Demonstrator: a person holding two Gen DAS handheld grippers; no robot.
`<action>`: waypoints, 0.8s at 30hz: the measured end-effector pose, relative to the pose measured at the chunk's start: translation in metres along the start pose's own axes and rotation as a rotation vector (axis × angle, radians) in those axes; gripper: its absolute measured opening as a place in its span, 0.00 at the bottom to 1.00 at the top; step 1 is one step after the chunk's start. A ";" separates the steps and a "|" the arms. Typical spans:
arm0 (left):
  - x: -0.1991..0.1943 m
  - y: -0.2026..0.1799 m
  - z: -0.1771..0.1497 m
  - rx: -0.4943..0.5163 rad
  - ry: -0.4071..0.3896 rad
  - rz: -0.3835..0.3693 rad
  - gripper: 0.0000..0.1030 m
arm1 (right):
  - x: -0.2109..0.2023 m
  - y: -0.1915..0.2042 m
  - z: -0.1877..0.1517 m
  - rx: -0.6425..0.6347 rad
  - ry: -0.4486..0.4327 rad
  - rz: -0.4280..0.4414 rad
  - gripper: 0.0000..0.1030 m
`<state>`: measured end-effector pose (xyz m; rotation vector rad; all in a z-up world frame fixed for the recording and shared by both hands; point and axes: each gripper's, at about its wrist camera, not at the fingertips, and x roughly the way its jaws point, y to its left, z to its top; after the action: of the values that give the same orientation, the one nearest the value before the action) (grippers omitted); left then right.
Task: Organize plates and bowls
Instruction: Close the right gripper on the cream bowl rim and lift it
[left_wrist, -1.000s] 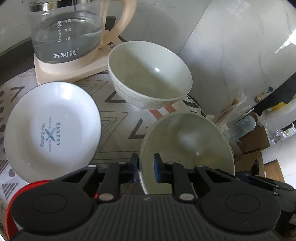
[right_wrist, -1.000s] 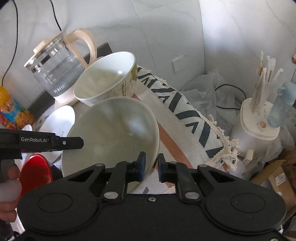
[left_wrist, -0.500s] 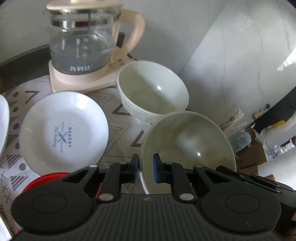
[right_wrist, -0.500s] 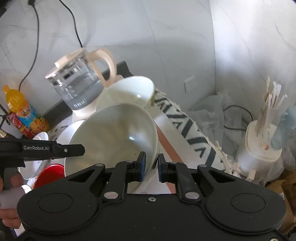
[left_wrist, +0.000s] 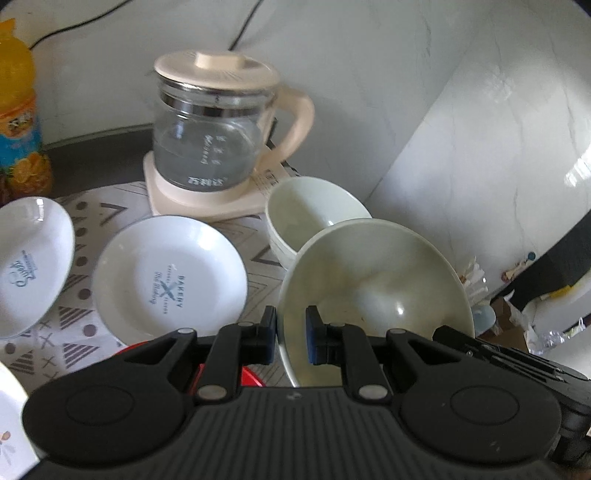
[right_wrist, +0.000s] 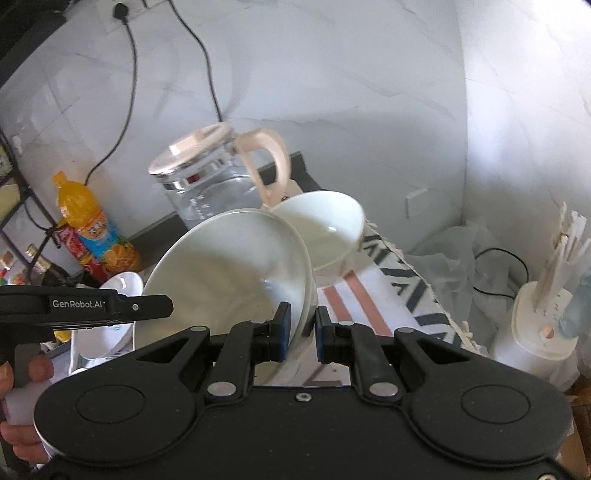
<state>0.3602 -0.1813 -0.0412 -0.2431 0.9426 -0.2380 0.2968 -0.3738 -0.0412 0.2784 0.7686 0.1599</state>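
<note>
Bowl (left_wrist: 376, 284) tilted, rim pinched by both tools (left_wrist: 291, 339) (right_wrist: 300, 332).

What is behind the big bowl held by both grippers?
Right behind the big bowl stands a smaller bowl on the patterned cloth, and behind that a glass kettle on its base. The big bowl covers the smaller bowl's near side, so whether they touch cannot be seen.

Both grippers are looking matte black w/ twin round hubs and silver pivot screws. Left gripper (left_wrist: 291, 339) is showing a ribbed grey top plate and blue pads (left_wrist: 312, 334). Right gripper (right_wrist: 300, 334) is looking smooth, w/ blue pads too. Left unit's side is reading "GenRobot.AI" in white, and bare-skinned fingers of the left hand (right_wrist: 22, 391) are showing on a pale handle.
</note>
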 end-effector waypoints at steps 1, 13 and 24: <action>-0.003 0.002 -0.001 -0.005 -0.006 0.005 0.14 | -0.001 0.003 0.001 -0.007 -0.002 0.007 0.14; -0.039 0.026 -0.006 -0.068 -0.068 0.065 0.14 | -0.003 0.039 0.005 -0.089 0.001 0.090 0.14; -0.071 0.055 -0.022 -0.140 -0.111 0.135 0.14 | 0.004 0.075 -0.001 -0.164 0.043 0.165 0.14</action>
<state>0.3074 -0.1100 -0.0160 -0.3167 0.8626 -0.0341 0.2958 -0.3009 -0.0216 0.1831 0.7702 0.3841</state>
